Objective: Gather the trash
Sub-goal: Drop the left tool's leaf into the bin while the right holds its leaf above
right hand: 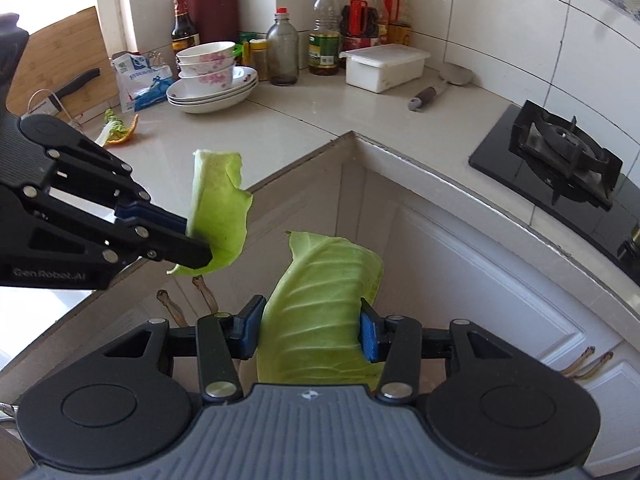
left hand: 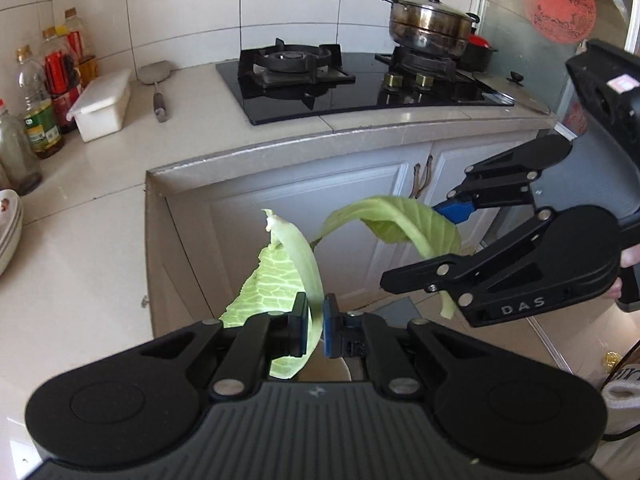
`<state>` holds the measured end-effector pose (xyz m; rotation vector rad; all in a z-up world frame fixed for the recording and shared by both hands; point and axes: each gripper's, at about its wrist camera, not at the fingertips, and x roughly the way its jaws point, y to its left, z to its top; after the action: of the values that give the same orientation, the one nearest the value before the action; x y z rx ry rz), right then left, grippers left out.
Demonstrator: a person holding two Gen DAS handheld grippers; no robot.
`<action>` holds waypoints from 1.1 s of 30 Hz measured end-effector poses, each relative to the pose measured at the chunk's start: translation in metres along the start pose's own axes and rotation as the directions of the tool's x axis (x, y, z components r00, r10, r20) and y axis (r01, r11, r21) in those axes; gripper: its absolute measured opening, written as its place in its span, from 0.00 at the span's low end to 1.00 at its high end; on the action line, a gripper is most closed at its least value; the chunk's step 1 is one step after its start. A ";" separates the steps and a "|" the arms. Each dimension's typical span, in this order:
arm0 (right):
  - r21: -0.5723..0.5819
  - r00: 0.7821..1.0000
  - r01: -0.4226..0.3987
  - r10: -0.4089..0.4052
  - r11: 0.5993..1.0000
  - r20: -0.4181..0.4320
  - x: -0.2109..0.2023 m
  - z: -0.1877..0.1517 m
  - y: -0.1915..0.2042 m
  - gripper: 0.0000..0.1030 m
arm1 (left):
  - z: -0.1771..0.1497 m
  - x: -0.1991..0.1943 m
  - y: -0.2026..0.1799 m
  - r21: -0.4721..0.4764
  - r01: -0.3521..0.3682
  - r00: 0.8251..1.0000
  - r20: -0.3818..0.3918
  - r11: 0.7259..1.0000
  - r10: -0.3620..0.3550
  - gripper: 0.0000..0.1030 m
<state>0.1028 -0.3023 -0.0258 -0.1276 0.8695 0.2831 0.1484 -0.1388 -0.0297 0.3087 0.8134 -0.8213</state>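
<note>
Left wrist view: the left gripper is pinched almost fully closed on a pale leaf standing up between its jaws. Right wrist view: the right gripper, jaws partly apart, clamps a wide leaf spanning pad to pad.

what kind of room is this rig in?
A home kitchen, by the look of it: a gas hob with a steel pot on it, oil and sauce bottles against the tiled wall, stacked bowls on the counter.

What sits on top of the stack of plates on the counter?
Three stacked bowls with pink flower print stand on the white plates. Whether anything is inside the top bowl cannot be seen; its interior faces away.
</note>
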 end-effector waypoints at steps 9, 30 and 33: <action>0.063 0.999 0.050 -0.049 0.997 -0.022 -0.008 -0.018 -0.017 0.51 | -0.009 0.061 -0.001 0.010 0.007 0.996 -0.088 1.000 -0.006 0.11; 0.087 0.999 0.005 0.000 0.996 -0.054 0.024 -0.023 -0.023 0.51 | -0.022 0.013 -0.001 -0.071 -0.125 0.992 -0.016 0.990 0.124 0.92; 0.086 0.997 -0.023 0.030 0.996 -0.073 0.043 -0.022 -0.020 0.51 | -0.028 -0.001 0.001 -0.116 -0.160 0.987 -0.001 0.980 0.161 0.93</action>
<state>0.1189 -0.3178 -0.0735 -0.0479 0.9558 0.2671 0.1346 -0.1226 -0.0474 0.2643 0.8134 -0.6215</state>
